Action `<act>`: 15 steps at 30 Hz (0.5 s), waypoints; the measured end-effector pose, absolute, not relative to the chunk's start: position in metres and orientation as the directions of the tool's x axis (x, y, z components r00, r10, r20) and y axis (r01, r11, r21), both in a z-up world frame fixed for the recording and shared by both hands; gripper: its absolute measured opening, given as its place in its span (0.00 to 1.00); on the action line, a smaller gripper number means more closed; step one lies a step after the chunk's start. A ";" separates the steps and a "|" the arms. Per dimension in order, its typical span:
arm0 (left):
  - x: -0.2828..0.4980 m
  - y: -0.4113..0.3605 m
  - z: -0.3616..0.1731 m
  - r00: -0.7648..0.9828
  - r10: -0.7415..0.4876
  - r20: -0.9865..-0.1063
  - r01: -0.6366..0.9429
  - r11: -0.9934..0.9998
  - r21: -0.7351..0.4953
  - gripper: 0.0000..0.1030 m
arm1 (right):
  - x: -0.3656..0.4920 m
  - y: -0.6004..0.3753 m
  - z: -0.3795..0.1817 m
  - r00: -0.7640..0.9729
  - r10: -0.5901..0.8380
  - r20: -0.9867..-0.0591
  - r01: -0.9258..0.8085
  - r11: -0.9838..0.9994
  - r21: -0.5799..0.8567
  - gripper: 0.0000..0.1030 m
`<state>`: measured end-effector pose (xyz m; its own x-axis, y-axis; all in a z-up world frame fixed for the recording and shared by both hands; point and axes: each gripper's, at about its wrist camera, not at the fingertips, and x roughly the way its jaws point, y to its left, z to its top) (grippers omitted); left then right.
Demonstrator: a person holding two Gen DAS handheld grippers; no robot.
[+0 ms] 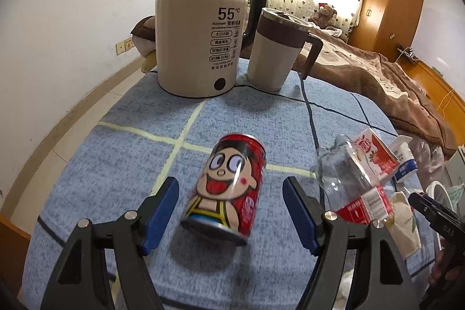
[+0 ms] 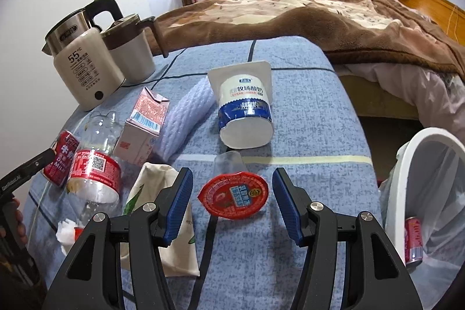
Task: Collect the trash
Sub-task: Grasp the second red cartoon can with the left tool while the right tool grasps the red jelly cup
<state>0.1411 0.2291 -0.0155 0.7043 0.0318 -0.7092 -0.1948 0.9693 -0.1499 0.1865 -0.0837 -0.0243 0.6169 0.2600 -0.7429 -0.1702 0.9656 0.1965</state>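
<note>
A red drink can with a cartoon face lies tilted on the blue checked cloth, its base towards me. My left gripper is open around it, and neither blue pad touches it. In the right wrist view a clear jelly cup with a red lid lies on its side between the fingers of my right gripper. That gripper is open too, with gaps on both sides of the cup. The same red can shows at the far left there.
A yogurt tub, a pink milk carton, a crushed clear bottle, a white foam pad and a paper bag litter the cloth. Kettle and mug stand at the back. A white bin at the right holds another can.
</note>
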 end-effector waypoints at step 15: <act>0.153 0.229 -0.025 0.680 0.023 -0.733 -0.191 0.971 -0.147 0.56 | 0.189 -0.083 -0.032 0.602 0.267 -0.752 -0.160 0.964 0.215 0.45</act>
